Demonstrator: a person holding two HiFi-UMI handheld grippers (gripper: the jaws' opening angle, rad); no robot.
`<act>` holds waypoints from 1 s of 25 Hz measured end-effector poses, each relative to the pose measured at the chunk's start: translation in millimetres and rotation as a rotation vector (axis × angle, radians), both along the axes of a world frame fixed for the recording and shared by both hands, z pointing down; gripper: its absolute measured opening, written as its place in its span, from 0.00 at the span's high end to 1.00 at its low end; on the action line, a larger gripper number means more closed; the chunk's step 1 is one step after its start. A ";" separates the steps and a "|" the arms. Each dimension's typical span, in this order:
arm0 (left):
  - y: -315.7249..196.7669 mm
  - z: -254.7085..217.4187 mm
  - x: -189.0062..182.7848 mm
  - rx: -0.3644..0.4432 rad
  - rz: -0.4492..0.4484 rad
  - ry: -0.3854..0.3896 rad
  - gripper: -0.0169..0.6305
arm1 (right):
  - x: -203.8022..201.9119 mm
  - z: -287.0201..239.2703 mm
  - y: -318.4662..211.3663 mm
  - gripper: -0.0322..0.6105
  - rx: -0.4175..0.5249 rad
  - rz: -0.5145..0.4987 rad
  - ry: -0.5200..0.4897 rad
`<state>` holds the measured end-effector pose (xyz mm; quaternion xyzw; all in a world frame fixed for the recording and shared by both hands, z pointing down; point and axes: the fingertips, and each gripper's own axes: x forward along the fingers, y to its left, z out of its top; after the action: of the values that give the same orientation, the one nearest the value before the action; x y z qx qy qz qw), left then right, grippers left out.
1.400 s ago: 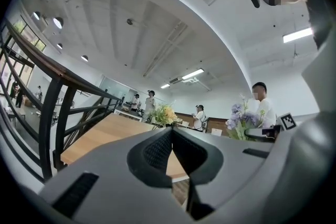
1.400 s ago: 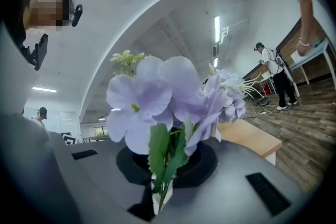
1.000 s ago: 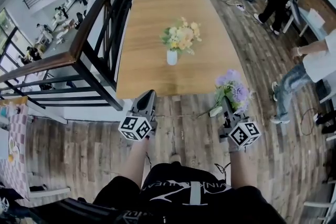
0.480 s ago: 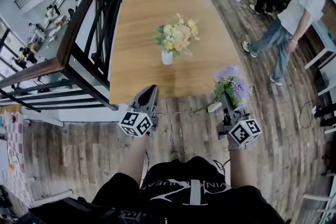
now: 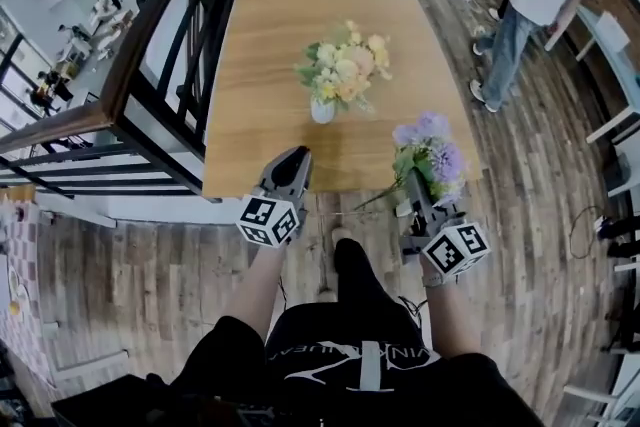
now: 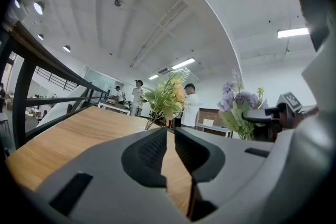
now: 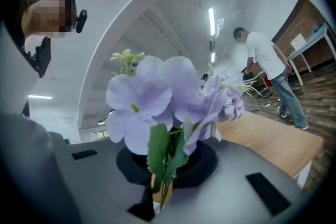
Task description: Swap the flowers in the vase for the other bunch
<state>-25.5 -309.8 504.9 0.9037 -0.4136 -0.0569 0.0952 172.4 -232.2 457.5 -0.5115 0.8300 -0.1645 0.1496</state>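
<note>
Centre frame: white vase (image 5: 322, 110) of yellow flowers (image 5: 346, 70) on wooden table (image 5: 290, 5). Lower right: right gripper (image 5: 412, 178) clamping purple bunch (image 5: 430, 153). Lower left: left gripper (image 5: 298, 154), jaws opening, nothing between.

Bare tabletop (image 5: 270, 35) either side of vase (image 5: 322, 110); railing (image 5: 148, 40) along left edge, apparently close

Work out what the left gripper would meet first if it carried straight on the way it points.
Probably the white vase of yellow flowers on the table. The left gripper, jaws opening with nothing between them, points level over the near table edge at it; height is unclear.
</note>
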 end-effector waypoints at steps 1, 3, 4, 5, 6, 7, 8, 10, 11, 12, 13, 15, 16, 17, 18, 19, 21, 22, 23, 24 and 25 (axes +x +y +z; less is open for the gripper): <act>-6.8 3.9 1.6 -0.005 -0.009 -0.004 0.88 | -3.4 3.0 -6.6 0.88 -0.007 -0.006 0.011; -21.1 9.3 6.4 -0.010 -0.024 -0.012 0.78 | -7.0 7.4 -19.4 0.88 -0.021 -0.018 0.031; -29.1 11.3 9.2 -0.008 -0.029 -0.018 0.77 | -8.5 8.7 -25.7 0.88 -0.025 -0.027 0.042; -37.6 13.3 11.5 -0.007 -0.034 -0.028 0.76 | -10.4 10.1 -31.8 0.88 -0.028 -0.038 0.054; -46.5 15.4 12.8 -0.006 -0.042 -0.038 0.75 | -12.4 11.7 -37.4 0.88 -0.028 -0.049 0.065; -55.3 17.2 13.8 -0.004 -0.051 -0.046 0.73 | -13.3 13.5 -42.4 0.88 -0.027 -0.057 0.075; -64.0 18.3 15.2 0.000 -0.060 -0.053 0.73 | -12.5 15.2 -47.0 0.88 -0.026 -0.061 0.080; -80.2 19.7 20.2 0.015 -0.072 -0.066 0.69 | -6.7 17.8 -55.5 0.88 -0.026 -0.057 0.068; -87.3 20.9 22.9 0.022 -0.075 -0.073 0.68 | -3.4 19.3 -59.2 0.88 -0.028 -0.054 0.061; -93.9 22.5 25.3 0.026 -0.076 -0.079 0.67 | -0.8 21.5 -62.6 0.88 -0.030 -0.053 0.057; -100.3 24.1 27.4 0.026 -0.076 -0.082 0.66 | 1.0 24.2 -65.7 0.88 -0.033 -0.053 0.057; -111.8 25.2 32.5 0.024 -0.071 -0.079 0.64 | 3.5 29.9 -70.9 0.88 -0.039 -0.053 0.062; -116.7 24.3 36.1 0.027 -0.066 -0.077 0.63 | 5.0 32.3 -73.4 0.88 -0.040 -0.053 0.062; -121.5 22.9 40.0 0.035 -0.062 -0.077 0.62 | 6.3 33.9 -76.2 0.88 -0.040 -0.053 0.059; -126.4 21.3 43.4 0.043 -0.060 -0.080 0.61 | 7.0 34.9 -79.2 0.88 -0.039 -0.056 0.055; -131.4 20.2 46.0 0.052 -0.062 -0.086 0.61 | 6.7 35.5 -82.3 0.88 -0.038 -0.061 0.052; -141.1 19.6 49.0 0.061 -0.072 -0.107 0.61 | 5.1 35.9 -88.1 0.88 -0.037 -0.073 0.050; -145.6 19.7 50.5 0.064 -0.076 -0.117 0.61 | 4.8 35.7 -90.9 0.88 -0.037 -0.078 0.051; -149.9 19.6 52.1 0.067 -0.078 -0.125 0.61 | 4.8 35.4 -93.8 0.88 -0.037 -0.081 0.051; -153.7 19.1 53.6 0.069 -0.078 -0.130 0.61 | 4.6 35.2 -96.9 0.88 -0.037 -0.084 0.051; -157.2 18.7 54.6 0.073 -0.076 -0.134 0.61 | 4.2 35.3 -99.8 0.88 -0.036 -0.088 0.051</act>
<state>29.1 -467.0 523.6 0.8919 -0.4509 -0.0148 0.0322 176.6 -332.0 492.8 -0.4813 0.8521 -0.1729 0.1116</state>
